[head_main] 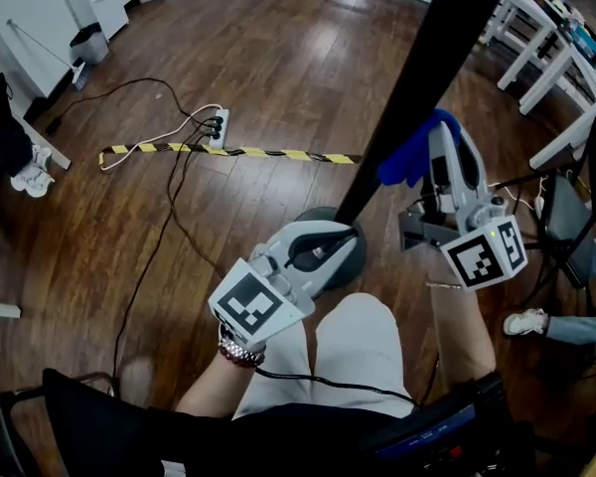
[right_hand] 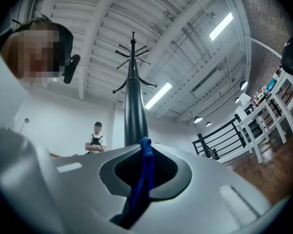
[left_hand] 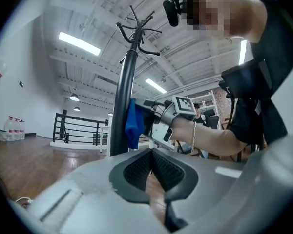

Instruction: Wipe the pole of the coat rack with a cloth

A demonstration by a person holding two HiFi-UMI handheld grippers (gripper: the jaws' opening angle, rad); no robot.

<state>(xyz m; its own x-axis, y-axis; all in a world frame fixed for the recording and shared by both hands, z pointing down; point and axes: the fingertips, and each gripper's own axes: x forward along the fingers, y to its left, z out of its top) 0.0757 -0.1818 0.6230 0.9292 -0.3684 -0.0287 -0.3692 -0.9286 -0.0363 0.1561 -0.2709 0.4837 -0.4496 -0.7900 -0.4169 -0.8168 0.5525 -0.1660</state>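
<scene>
The coat rack's pole [head_main: 422, 82] is glossy black, round and smooth, and stands upright. A bright blue cloth [head_main: 413, 154] sits bunched against its side, pinched between the closed jaws of the right gripper [right_hand: 145, 165].

The cloth [head_main: 414, 155] is shown in vivid blue against the black pole [head_main: 429, 73]. The left gripper [head_main: 340, 238] and right gripper [head_main: 443, 139] are cased in pale grey, each marked with black-and-white squares. The brown wooden floor [head_main: 278, 58] is crossed by tape [head_main: 248, 152], which is striped yellow and black.
</scene>
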